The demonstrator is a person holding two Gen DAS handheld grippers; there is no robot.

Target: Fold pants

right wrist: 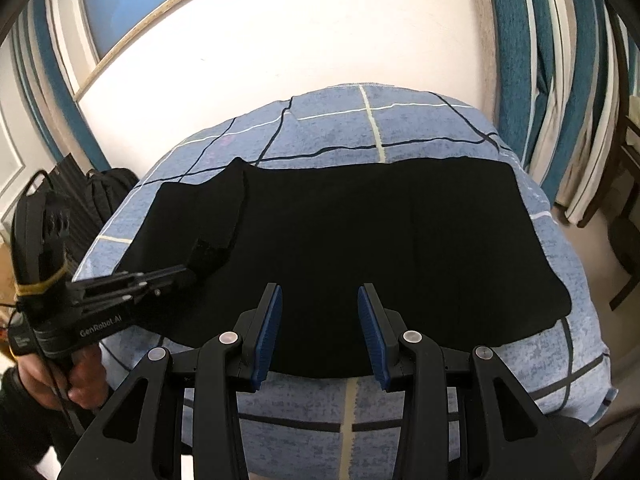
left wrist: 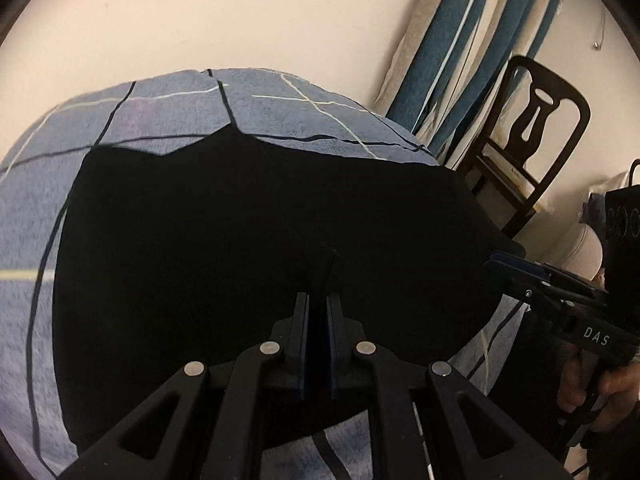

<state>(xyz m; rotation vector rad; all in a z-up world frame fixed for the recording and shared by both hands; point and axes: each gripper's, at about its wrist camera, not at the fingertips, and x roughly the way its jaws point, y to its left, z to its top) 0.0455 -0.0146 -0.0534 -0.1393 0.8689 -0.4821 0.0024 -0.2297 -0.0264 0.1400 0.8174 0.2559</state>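
Black pants [left wrist: 260, 220] lie spread flat on a blue checked cover [left wrist: 168, 112]. In the left wrist view my left gripper [left wrist: 318, 304] is shut on a pinch of the pants near their front edge, and a crease runs up from the fingers. The right wrist view shows that same left gripper [right wrist: 202, 254] at the left, lifting a fold of the pants [right wrist: 380, 232]. My right gripper [right wrist: 320, 312] stands open over the pants' near edge with nothing pinched between its blue pads. It also shows at the pants' right corner as the right gripper [left wrist: 498, 262].
The cover [right wrist: 372, 128] drapes over a rounded surface and falls away on all sides. A dark wooden chair [left wrist: 532, 128] and blue striped curtains [left wrist: 460, 40] stand at the right. A black backpack [right wrist: 108, 196] sits at the left. A hand [right wrist: 80, 376] holds the left gripper.
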